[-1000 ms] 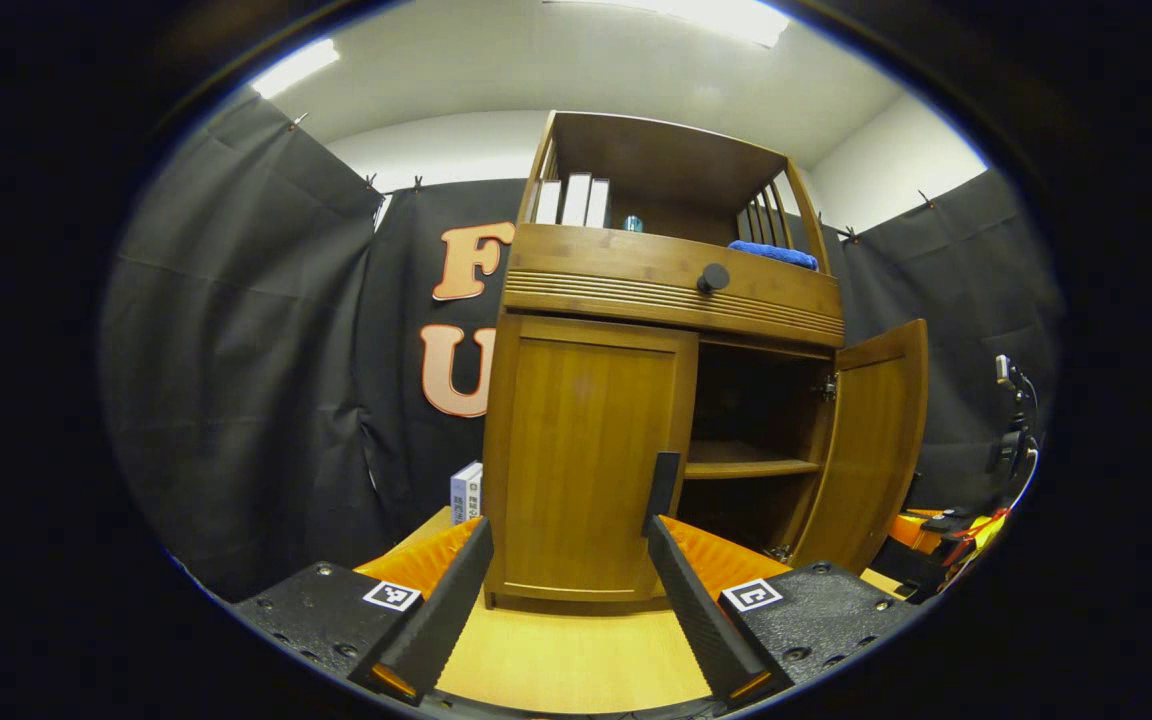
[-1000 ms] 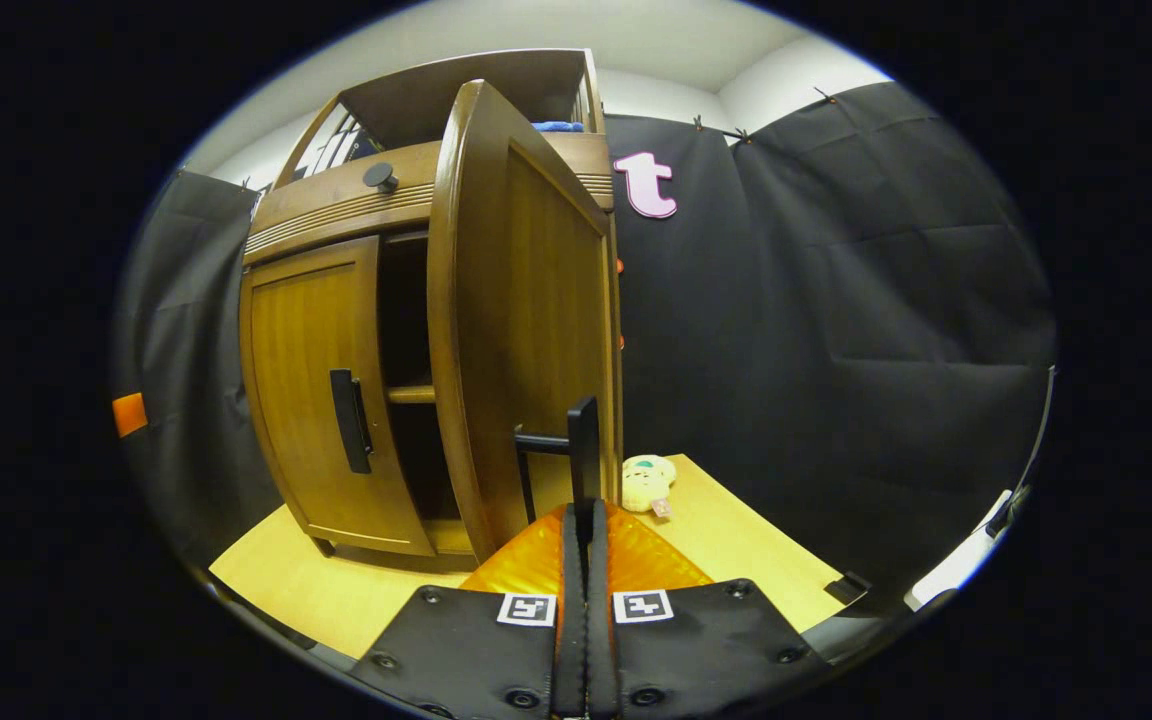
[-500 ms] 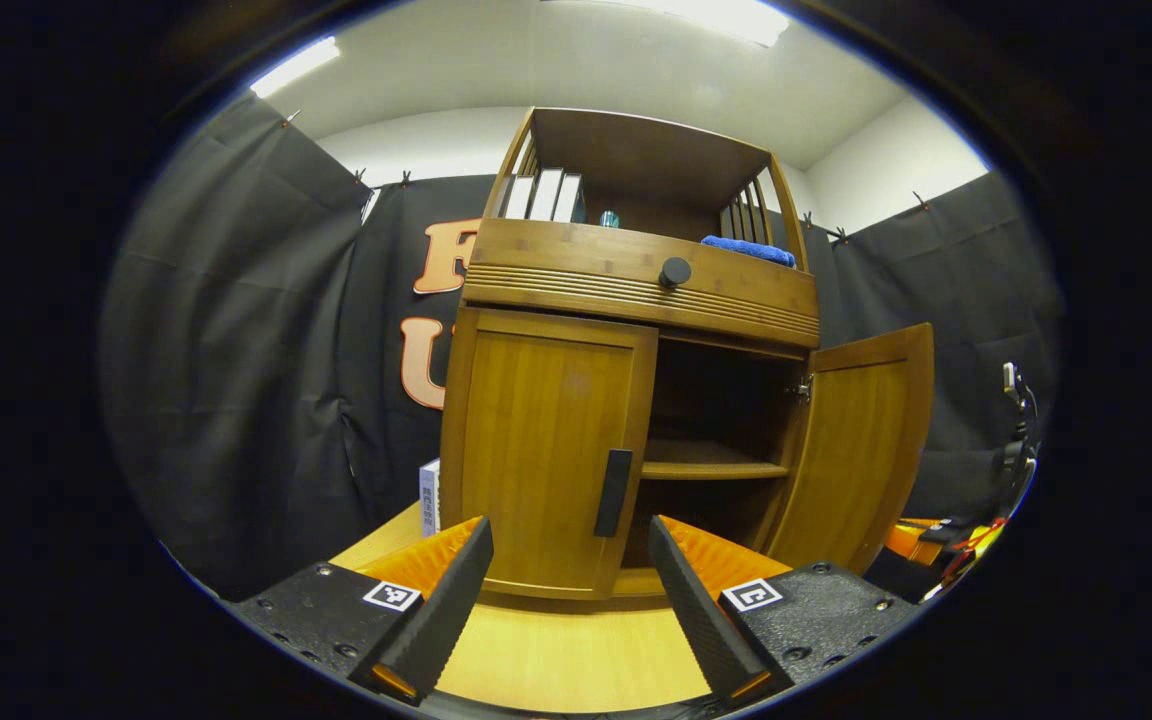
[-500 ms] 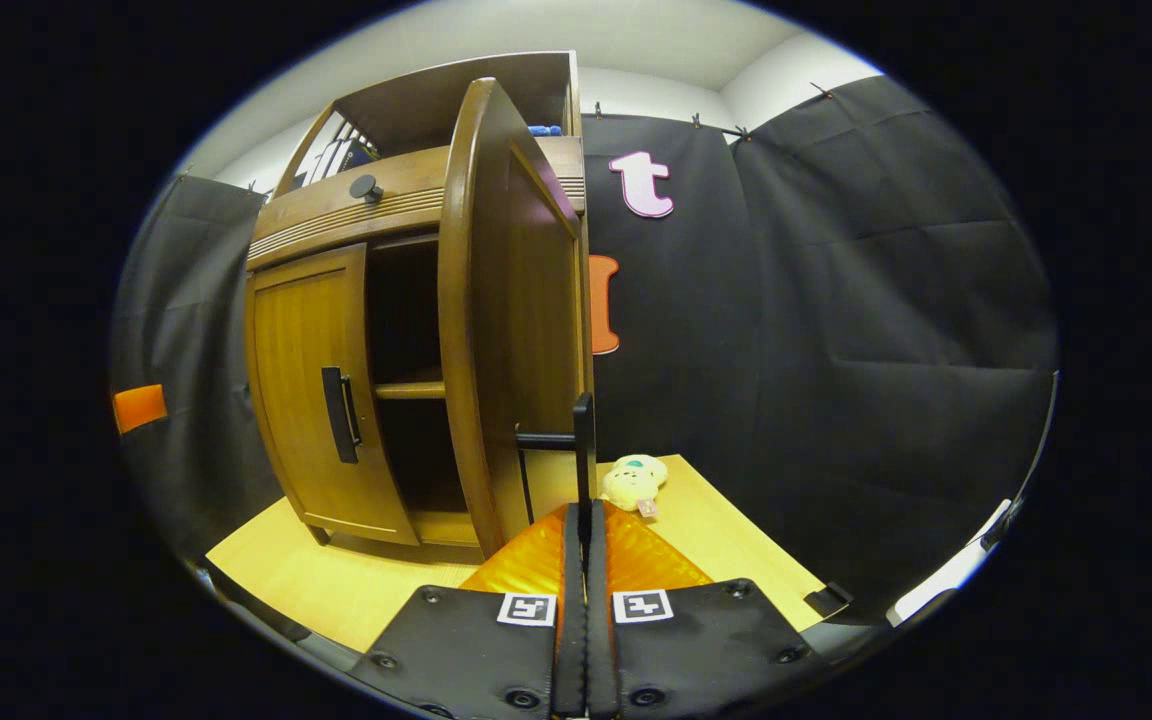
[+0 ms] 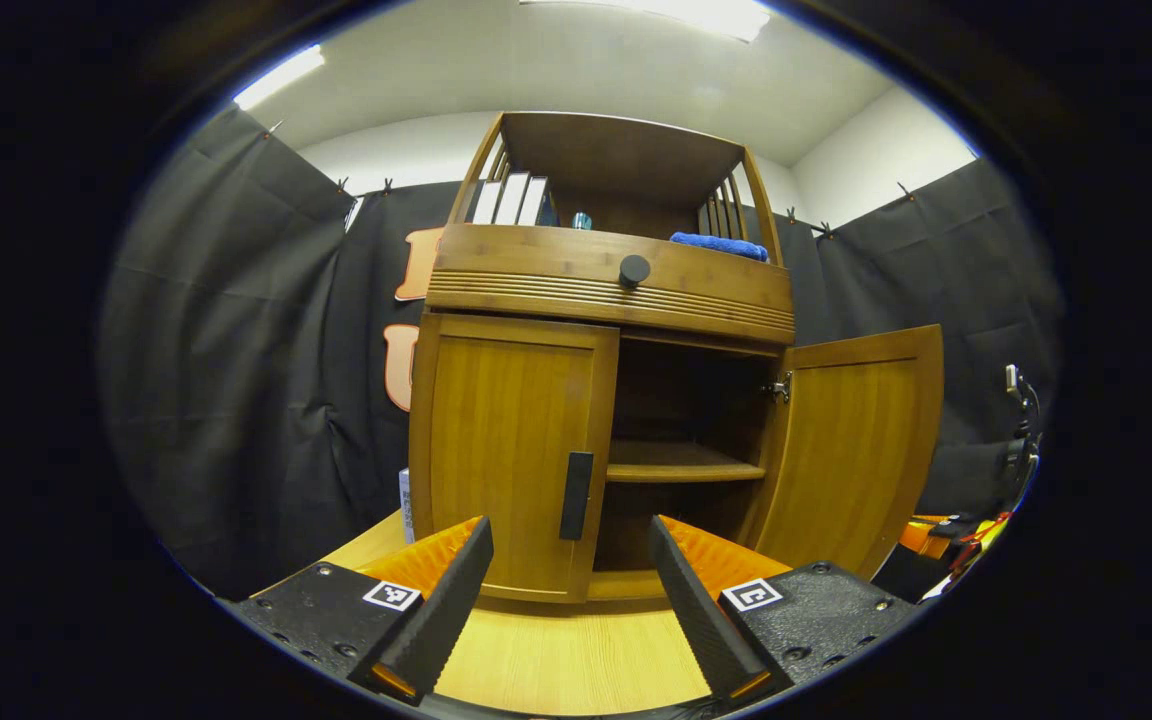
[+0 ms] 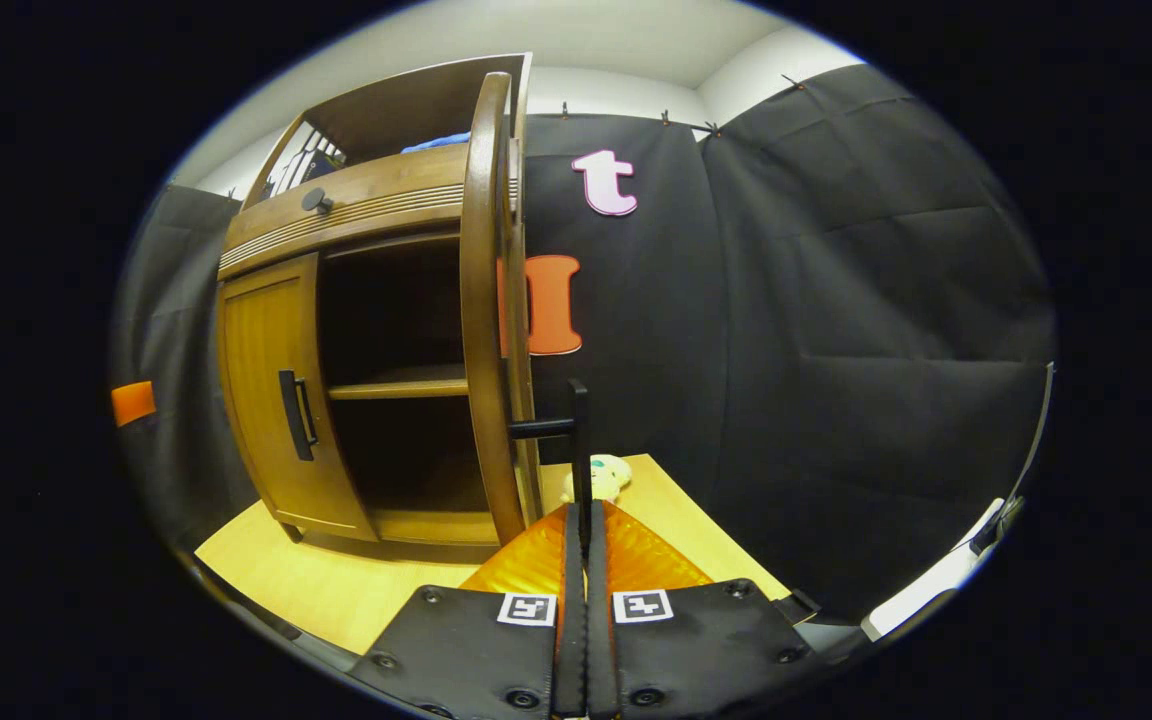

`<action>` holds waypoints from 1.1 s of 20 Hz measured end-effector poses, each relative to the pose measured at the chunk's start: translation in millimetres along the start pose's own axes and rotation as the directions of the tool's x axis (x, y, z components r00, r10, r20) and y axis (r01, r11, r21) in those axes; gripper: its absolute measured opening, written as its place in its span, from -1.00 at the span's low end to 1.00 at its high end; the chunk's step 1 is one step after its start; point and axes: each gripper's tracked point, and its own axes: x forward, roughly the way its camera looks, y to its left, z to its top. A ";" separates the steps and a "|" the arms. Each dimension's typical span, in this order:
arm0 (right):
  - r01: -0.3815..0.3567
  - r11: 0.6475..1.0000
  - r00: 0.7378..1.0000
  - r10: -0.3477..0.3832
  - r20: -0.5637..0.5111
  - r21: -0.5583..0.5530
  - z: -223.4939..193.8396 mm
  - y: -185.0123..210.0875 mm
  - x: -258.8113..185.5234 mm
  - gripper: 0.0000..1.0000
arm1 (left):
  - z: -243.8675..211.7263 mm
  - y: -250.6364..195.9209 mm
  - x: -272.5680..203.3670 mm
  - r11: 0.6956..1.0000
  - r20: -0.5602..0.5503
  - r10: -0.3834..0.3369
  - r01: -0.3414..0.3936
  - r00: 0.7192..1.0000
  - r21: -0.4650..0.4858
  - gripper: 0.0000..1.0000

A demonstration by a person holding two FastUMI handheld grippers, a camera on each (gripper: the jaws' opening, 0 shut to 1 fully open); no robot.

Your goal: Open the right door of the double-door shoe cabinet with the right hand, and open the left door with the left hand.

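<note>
Brown wooden shoe cabinet (image 5: 596, 290): right door (image 5: 861, 440) swung wide, left door (image 5: 506, 450) shut.
Right gripper (image 6: 581, 520) apparently clamps the right door's black bar handle (image 6: 579, 440); left gripper (image 5: 566, 600) gapes before the left door.

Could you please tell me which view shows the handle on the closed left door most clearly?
The left gripper view: the left door handle faces the camera near the middle, just above the open left claw. In the right gripper view, the same handle sits off to the side, seen at an angle, so it shows standing off the door.
</note>
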 end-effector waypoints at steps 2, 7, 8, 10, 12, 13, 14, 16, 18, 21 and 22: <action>0.006 1.000 1.000 -0.006 -0.007 0.016 -3.9 -12.3 -1.4 -0.84 | -1.4 -6.2 7.1 1.000 -0.001 0.000 0.000 1.000 0.011 0.83; 0.022 1.000 0.999 -0.022 -0.031 0.015 -14.4 -30.3 -6.6 -0.84 | -7.4 -19.7 21.6 1.000 -0.015 -0.009 0.009 1.000 0.012 0.83; 0.031 0.999 0.999 -0.030 -0.026 0.017 -10.9 -34.1 -9.2 -0.84 | -8.6 -21.3 26.0 1.000 -0.016 -0.009 0.009 1.000 0.011 0.83; 0.046 0.999 0.999 -0.046 -0.012 0.025 -5.1 -42.4 -17.2 -0.85 | -10.8 -24.0 36.6 1.000 -0.007 -0.004 0.004 1.000 0.018 0.83; 0.064 0.998 0.998 -0.064 0.003 0.026 1.0 -50.0 -24.3 -0.78 | -11.0 -27.9 46.7 1.000 0.001 0.002 -0.002 1.000 0.023 0.83; 0.076 0.997 0.997 -0.076 0.009 0.026 3.3 -53.0 -27.0 -0.85 | -11.0 -27.9 55.8 1.000 0.005 0.007 -0.007 1.000 0.023 0.83; 0.084 0.996 0.996 -0.084 0.013 0.027 5.8 -56.1 -31.2 -0.84 | -10.9 -28.5 65.6 1.000 0.008 0.009 -0.009 1.000 0.027 0.83; 0.093 0.995 0.995 -0.094 0.016 0.033 8.7 -60.1 -38.0 -0.83 | -11.0 -30.9 81.7 0.999 0.013 0.006 -0.006 1.000 0.031 0.83; 0.093 0.995 0.996 -0.094 0.013 0.044 9.2 -61.6 -40.2 -0.82 | -17.0 -31.2 91.6 1.000 0.010 0.005 -0.005 1.000 0.015 0.83; 0.116 0.991 0.993 -0.117 0.014 0.060 7.9 -68.3 -42.6 -0.48 | -33.3 -32.4 108.1 1.000 -0.007 -0.004 0.004 1.000 -0.015 0.84; 0.115 0.991 0.993 -0.116 0.014 0.067 11.3 -69.2 -44.8 -0.47 | -36.4 -31.1 117.3 1.000 -0.005 -0.005 0.005 1.000 -0.005 0.83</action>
